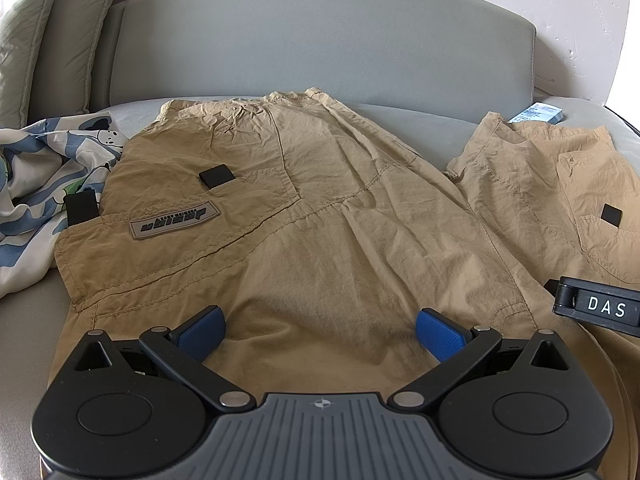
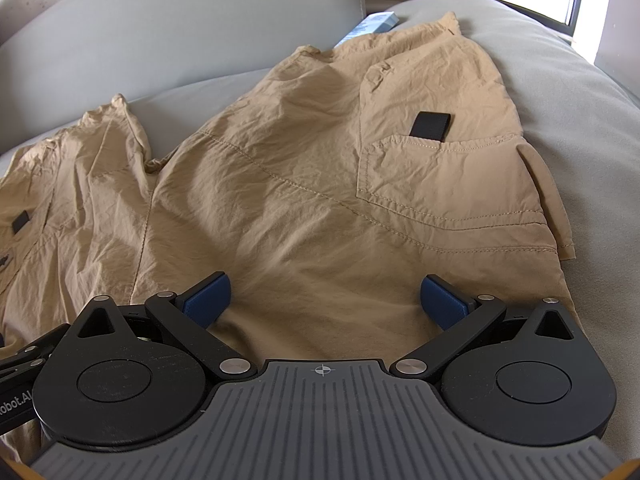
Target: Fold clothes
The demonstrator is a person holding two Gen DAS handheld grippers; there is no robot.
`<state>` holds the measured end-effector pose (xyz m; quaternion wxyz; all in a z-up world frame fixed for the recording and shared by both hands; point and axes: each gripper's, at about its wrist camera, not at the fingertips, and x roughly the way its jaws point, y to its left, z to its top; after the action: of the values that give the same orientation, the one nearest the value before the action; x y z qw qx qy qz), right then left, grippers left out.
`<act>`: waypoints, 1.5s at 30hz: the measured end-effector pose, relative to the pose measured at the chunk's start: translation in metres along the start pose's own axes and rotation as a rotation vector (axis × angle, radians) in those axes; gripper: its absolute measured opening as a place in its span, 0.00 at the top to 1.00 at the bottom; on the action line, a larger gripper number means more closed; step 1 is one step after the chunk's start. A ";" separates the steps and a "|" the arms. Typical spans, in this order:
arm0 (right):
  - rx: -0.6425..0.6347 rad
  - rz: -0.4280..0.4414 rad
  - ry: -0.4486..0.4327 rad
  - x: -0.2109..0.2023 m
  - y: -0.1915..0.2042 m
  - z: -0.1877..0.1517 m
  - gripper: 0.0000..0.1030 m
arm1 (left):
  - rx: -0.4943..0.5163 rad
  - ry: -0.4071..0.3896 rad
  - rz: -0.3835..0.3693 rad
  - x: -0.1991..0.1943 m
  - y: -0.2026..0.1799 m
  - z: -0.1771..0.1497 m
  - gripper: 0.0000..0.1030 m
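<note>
Two grippers, both spread wide: the left gripper (image 1: 320,334) hovers with its blue pads (image 1: 202,332) apart over the tan cargo trousers (image 1: 320,208), nothing pinched. The right gripper (image 2: 324,300) is equally splayed above the other leg. The trousers lie flat on a grey sofa (image 1: 320,40), legs running toward 12 o'clock. At 9 o'clock, a patterned cloth (image 1: 44,184); at 1 o'clock, a blue-white box (image 1: 538,114)
</note>
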<state>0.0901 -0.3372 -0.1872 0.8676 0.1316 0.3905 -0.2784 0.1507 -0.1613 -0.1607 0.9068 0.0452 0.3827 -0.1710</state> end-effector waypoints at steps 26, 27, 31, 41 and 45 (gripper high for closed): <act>0.000 -0.003 0.004 0.001 0.000 0.003 0.00 | -0.001 0.012 -0.004 0.003 0.001 0.004 0.01; 0.000 -0.004 0.004 0.001 0.000 0.003 0.00 | -0.001 0.012 -0.006 0.003 0.002 0.004 0.01; 0.000 -0.006 0.003 0.001 0.001 0.003 0.00 | 0.001 0.016 -0.012 0.004 0.003 0.005 0.01; -0.013 -0.025 -0.001 0.002 0.005 0.002 0.00 | 0.002 0.013 -0.019 0.003 0.004 0.003 0.01; -0.005 -0.018 0.000 0.002 0.004 0.002 0.00 | 0.002 0.012 -0.018 0.003 0.004 0.002 0.01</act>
<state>0.0948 -0.3360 -0.1872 0.8653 0.1258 0.3926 -0.2852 0.1554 -0.1591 -0.1612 0.9028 0.0436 0.3884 -0.1793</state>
